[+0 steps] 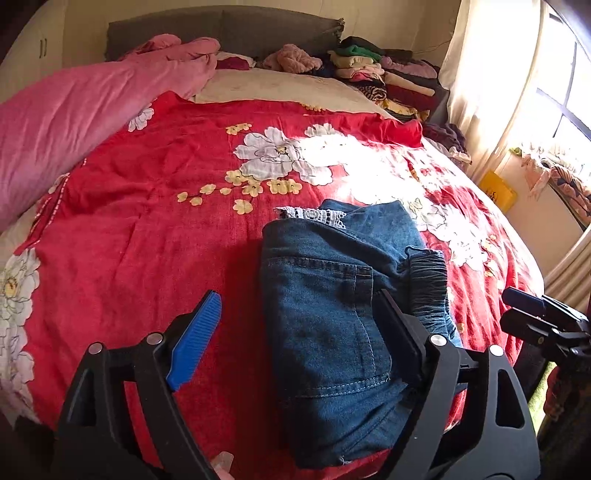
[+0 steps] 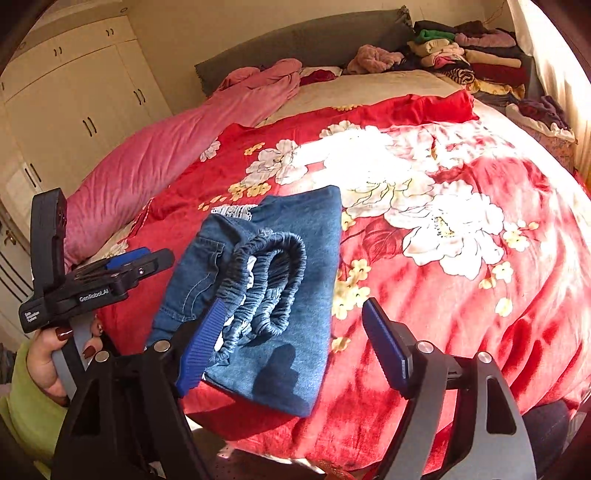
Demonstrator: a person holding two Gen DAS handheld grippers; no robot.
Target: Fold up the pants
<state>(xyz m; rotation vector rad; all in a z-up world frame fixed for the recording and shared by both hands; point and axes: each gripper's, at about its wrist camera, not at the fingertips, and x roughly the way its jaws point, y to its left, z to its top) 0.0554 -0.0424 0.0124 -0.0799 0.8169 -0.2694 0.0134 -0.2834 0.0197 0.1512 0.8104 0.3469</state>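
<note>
The left gripper [image 1: 295,339] stands spread wide, its blue ribbed finger [image 1: 195,339] over the red cover and its other finger lying against the top of the pants [image 1: 325,314], with nothing pinched between them. The right gripper [image 2: 295,343] is likewise released, jaws well apart, hovering above the near end of the pants [image 2: 273,295] with the left finger just over the gathered waistband [image 2: 273,280].

The pants are blue denim, folded into a compact oblong that lies on the near part of the bed, close to its front edge. A back pocket with pale stitching faces up in the left wrist view; the elastic, ruched waistband curls open on top in the right wrist view, and a scrap of white lace [image 1: 314,213] peeks out at the far end. Part of the denim lies in shadow, part in sun.

On the body of the left gripper, seen from the right wrist, white lettering reads "GenRobot.AI" [image 2: 94,294], with smaller writing beside it that I cannot fully read. A hand [image 2: 55,354] with dark red nails holds its grip.

The bed wears a red floral blanket [image 1: 155,229]; a pink duvet [image 1: 66,129] lies along its left side, and a stack of folded clothes [image 1: 388,74] sits by the grey headboard [image 1: 229,29]. Cream wardrobe doors [image 2: 81,103] stand beyond
</note>
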